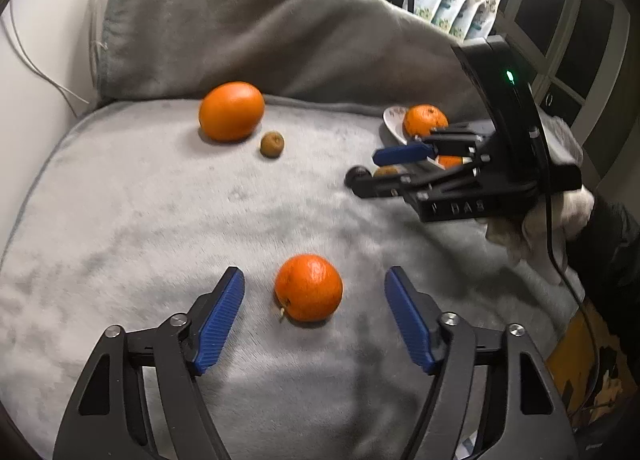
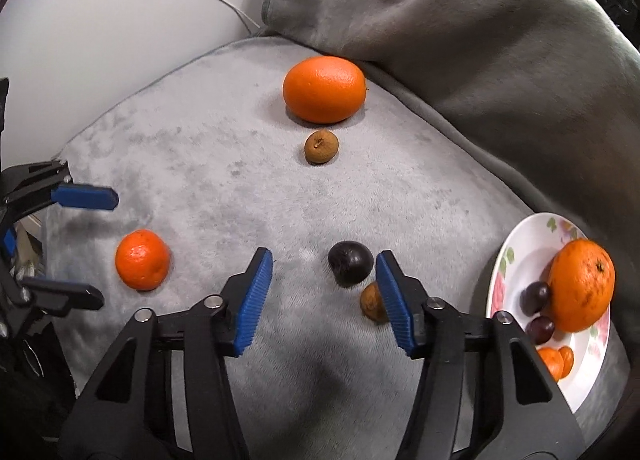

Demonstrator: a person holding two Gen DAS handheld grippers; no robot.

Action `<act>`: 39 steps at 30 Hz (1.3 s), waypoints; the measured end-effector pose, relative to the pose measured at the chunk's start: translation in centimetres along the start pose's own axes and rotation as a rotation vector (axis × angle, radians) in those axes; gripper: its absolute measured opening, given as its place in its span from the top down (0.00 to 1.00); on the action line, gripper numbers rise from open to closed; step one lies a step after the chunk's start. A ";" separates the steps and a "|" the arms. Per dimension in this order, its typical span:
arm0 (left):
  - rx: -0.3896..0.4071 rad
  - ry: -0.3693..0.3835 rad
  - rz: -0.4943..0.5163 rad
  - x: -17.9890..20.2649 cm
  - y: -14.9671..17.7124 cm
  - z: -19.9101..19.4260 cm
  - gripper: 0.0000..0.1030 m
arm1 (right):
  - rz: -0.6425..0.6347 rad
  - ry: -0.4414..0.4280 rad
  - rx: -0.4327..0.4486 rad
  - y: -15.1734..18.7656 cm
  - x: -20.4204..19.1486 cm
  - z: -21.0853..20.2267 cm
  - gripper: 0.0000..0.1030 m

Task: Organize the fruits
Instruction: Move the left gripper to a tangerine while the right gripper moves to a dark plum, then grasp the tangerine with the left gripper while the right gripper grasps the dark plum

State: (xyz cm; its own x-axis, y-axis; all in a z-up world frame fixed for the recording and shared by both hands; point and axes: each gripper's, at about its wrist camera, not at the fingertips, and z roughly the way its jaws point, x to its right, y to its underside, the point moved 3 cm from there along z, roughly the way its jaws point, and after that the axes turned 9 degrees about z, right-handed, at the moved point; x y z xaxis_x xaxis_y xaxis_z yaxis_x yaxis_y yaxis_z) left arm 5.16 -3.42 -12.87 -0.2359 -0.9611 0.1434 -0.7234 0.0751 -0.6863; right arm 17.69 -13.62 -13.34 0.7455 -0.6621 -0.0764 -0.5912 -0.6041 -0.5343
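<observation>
Grey plush blanket (image 2: 224,179) carries scattered fruit, with both grippers parted and empty above it.

Between the spread blue pads of the left gripper (image 1: 315,292) sits a small orange (image 1: 308,287), untouched on either side. Farther out from that gripper lie a large orange (image 1: 231,111) and a brown fruit (image 1: 272,144) just beside it. A dark plum (image 2: 351,263) rests just inside the right-hand pad of the right gripper (image 2: 324,270), jaws apart and not pressing it (whether the pad grazes it I cannot tell), and another brown fruit (image 2: 372,302) sits partly behind that pad. Right of this gripper, a floral plate (image 2: 520,256) holds an orange, two plums and orange pieces.
</observation>
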 end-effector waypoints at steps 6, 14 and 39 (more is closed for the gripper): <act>-0.008 -0.020 0.008 -0.1 0.0 0.9 0.33 | -0.034 0.034 -0.043 -0.3 0.0 1.4 0.50; -0.036 -0.016 0.010 -0.2 0.4 1.8 0.42 | -0.053 0.069 -0.062 -0.6 0.0 2.5 0.62; 0.011 0.002 -0.028 -1.0 -0.3 0.8 0.63 | 0.045 0.048 0.066 -0.8 0.4 -0.9 0.74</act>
State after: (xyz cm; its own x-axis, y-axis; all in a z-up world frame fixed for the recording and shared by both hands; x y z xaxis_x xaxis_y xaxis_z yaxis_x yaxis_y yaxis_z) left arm 6.14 -2.66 -13.36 -0.2170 -0.9623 0.1642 -0.7229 0.0454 -0.6895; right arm 18.18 -13.86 -12.18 0.7025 -0.7090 -0.0621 -0.6008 -0.5440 -0.5857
